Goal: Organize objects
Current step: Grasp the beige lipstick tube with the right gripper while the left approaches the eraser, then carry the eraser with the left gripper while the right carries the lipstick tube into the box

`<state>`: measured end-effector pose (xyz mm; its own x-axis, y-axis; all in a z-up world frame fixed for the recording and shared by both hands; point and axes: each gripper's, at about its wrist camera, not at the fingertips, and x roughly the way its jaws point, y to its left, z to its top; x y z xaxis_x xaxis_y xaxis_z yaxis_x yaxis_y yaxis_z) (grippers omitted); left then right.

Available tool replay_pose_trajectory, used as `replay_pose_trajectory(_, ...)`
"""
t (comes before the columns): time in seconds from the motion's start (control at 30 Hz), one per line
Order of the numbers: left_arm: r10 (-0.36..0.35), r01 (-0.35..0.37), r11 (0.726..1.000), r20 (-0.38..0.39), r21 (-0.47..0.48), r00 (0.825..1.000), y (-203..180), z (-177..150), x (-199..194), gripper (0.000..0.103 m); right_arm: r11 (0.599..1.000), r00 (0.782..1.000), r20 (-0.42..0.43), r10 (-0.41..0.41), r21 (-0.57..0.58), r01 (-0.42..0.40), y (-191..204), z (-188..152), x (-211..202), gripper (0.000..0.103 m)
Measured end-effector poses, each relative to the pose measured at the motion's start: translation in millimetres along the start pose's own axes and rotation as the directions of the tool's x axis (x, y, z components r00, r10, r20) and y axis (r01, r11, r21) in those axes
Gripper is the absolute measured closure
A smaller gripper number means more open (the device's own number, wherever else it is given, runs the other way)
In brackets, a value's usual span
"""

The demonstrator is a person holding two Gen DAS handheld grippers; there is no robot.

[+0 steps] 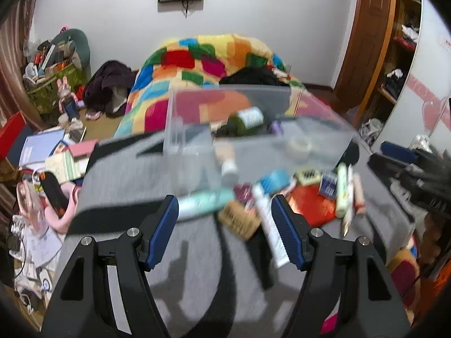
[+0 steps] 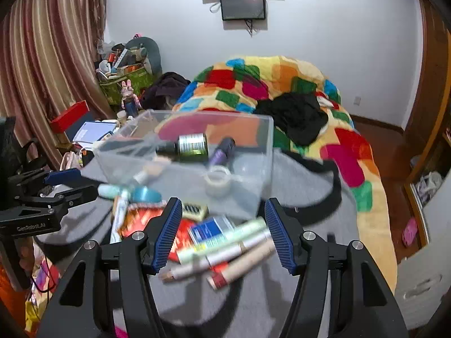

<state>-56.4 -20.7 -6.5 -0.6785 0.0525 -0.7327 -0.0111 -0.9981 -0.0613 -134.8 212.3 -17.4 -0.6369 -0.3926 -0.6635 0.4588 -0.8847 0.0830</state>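
A clear plastic bin [image 1: 282, 146] [image 2: 253, 152] stands on a grey cloth and holds a dark green bottle [image 1: 242, 121] [image 2: 188, 148], a purple tube [image 2: 222, 152] and a tape roll [image 2: 218, 180]. Loose items lie in front of it. My left gripper [image 1: 225, 219] is open above a pale teal tube [image 1: 205, 201], a woven brown piece [image 1: 239, 219] and a white tube [image 1: 270, 225]. My right gripper [image 2: 224, 228] is open over a pale green tube [image 2: 225, 239], pens [image 2: 225, 259], a blue box [image 2: 211, 226] and a red packet [image 2: 143, 217].
A bed with a bright patchwork quilt [image 2: 282, 84] lies behind the bin. Cluttered books, boxes and bags [image 1: 50, 152] sit at the left. A wooden door and shelves [image 1: 394, 56] stand at the right. The left gripper shows at the right view's left edge [image 2: 42, 194].
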Motion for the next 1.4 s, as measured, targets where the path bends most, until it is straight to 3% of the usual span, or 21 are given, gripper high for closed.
replay_pose_trajectory(0.27, 0.015, -0.013, 1.000, -0.091, 0.018, 0.996, 3, -31, 20, 0.035, 0.997, 0.995, -0.095, -0.017, 0.078, 0.025, -24, -38, 13, 0.046)
replay_pose_trajectory(0.5, 0.010, -0.006, 0.999, -0.117, 0.037, 0.993, -8, -20, 41, 0.035, 0.991, 0.988, -0.154, 0.007, 0.135, 0.014, -32, -46, 31, 0.046)
replay_pose_trajectory(0.83, -0.012, 0.012, 1.000, -0.128, 0.000, 0.992, -12, -14, 54, 0.038, 0.984, 0.987, -0.154, 0.035, 0.175, -0.007, -36, -51, 35, 0.046)
replay_pose_trajectory(0.93, 0.000, -0.001, 1.000, -0.110, -0.017, 0.994, -12, -16, 53, 0.041, 0.983, 0.987, -0.157, 0.013, 0.181, 0.016, -40, -56, 33, 0.051)
replay_pose_trajectory(1.0, -0.001, -0.001, 1.000, -0.100, -0.020, 0.995, -13, -17, 51, 0.050, 0.984, 0.986, -0.164, -0.004, 0.175, 0.033, -43, -58, 32, 0.063)
replay_pose_trajectory(1.07, -0.001, -0.001, 1.000, -0.093, -0.026, 0.996, -12, -19, 49, 0.060, 0.986, 0.986, -0.163, -0.018, 0.161, 0.045, -43, -59, 30, 0.066)
replay_pose_trajectory(1.23, -0.009, 0.004, 0.998, -0.083, -0.058, 0.997, -3, -23, 41, 0.060, 0.988, 0.987, -0.159, -0.039, 0.142, 0.062, -44, -60, 28, 0.082)
replay_pose_trajectory(1.4, -0.010, 0.006, 0.998, -0.069, -0.067, 0.998, 2, -32, 29, 0.060, 0.986, 0.988, -0.148, -0.049, 0.148, 0.071, -49, -64, 24, 0.089)
